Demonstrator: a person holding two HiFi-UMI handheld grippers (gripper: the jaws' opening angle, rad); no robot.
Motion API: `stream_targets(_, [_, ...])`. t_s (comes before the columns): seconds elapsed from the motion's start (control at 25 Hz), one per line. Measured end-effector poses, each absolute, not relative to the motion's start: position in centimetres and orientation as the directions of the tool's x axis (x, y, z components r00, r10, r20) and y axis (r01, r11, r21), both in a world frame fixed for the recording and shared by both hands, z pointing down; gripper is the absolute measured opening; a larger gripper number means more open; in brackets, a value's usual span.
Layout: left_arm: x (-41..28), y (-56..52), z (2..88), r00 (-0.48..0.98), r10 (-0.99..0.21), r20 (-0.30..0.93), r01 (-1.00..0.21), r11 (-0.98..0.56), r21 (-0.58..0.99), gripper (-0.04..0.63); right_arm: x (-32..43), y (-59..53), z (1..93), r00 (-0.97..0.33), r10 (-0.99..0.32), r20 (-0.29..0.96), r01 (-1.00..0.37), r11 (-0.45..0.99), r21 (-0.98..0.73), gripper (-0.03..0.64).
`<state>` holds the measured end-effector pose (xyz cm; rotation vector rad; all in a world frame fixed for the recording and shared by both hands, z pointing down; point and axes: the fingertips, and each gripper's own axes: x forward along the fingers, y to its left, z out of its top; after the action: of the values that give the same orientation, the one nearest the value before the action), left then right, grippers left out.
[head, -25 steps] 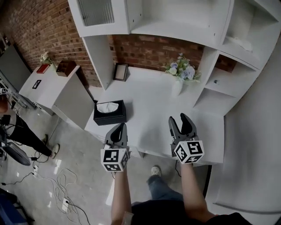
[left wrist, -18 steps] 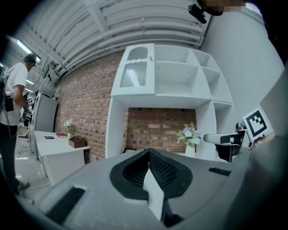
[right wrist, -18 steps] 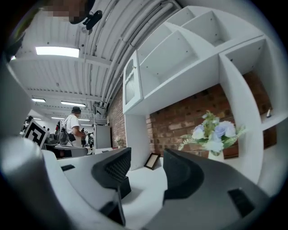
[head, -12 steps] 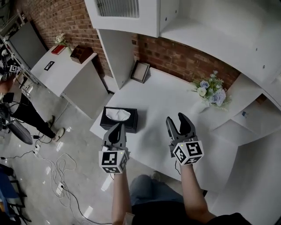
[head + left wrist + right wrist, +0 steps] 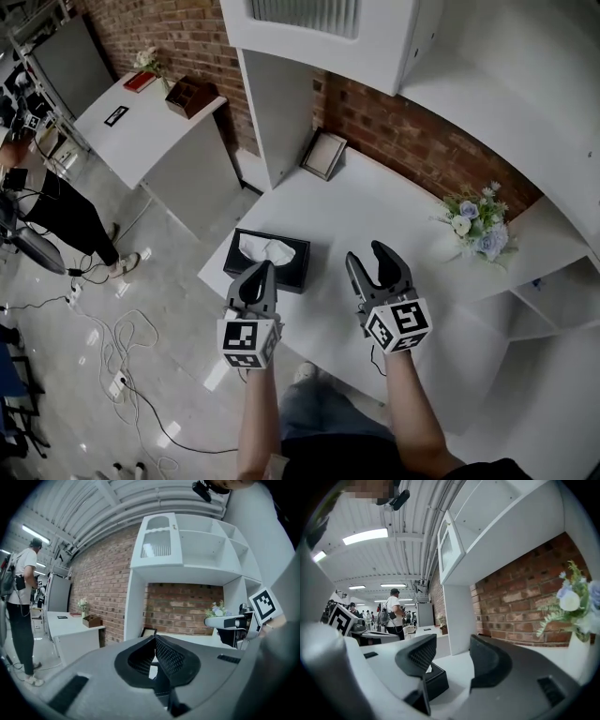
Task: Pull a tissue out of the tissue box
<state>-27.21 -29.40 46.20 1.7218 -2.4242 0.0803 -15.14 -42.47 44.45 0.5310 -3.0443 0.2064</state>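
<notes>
A black tissue box (image 5: 269, 260) with a white tissue (image 5: 267, 249) sticking out of its top sits at the near left corner of the white desk (image 5: 375, 202). My left gripper (image 5: 262, 273) hovers just in front of the box, its jaws shut and empty (image 5: 154, 638). My right gripper (image 5: 370, 260) is held over the desk to the right of the box, open with nothing between its fingers (image 5: 452, 645). In the right gripper view the box (image 5: 436, 680) lies low, behind the left finger (image 5: 417, 656).
A vase of flowers (image 5: 476, 220) and a picture frame (image 5: 325, 155) stand at the back of the desk against the brick wall. White shelving (image 5: 309, 56) overhangs it. A side table (image 5: 141, 122) is at the left, with a person (image 5: 47, 206) and floor cables (image 5: 112, 375) beyond.
The head view has swung, so the desk and tissue box sit further right and lower in view. The box now appears closer to my left gripper. Both grippers keep their states.
</notes>
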Motion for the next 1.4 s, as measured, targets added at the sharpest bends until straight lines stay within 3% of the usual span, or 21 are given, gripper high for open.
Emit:
stream_targets(0.32, [-30.0,-28.2,47.5,-0.357,-0.919,0.17,-0.92,0.377,0.105,0.009,-23.5,-40.5,45.4,-0.959,-0.104,0.263,-0.102,0.995,0.021,0.204])
stream_targets(0.64, [-33.0,-26.7,48.9,-0.397,-0.902,0.172,-0.892,0.423,0.159,0.009,-30.3,-37.0,50.2,-0.824,0.11,0.556,0.205,0.972,0.112,0.204])
stream_targets(0.92, [-35.4,-26.5,50.4,-0.435,-0.883,0.176,-0.864,0.464,0.195,0.009,-33.2,-34.9,55.4,-0.668,0.193,0.719,0.4,0.908,0.127,0.204])
stream_targets(1.32, [-36.5,-27.1,52.2,-0.444,-0.873,0.203,-0.851,0.482,0.208,0.009,-34.2,-33.9,59.1,-0.508,0.243,0.826,0.518,0.853,0.068,0.202])
stream_targets(1.4, [-36.4,-27.2,52.1,-0.443,-0.874,0.202,-0.852,0.48,0.208,0.009,-34.1,-33.7,59.3,-0.49,0.244,0.837,0.531,0.845,0.064,0.171])
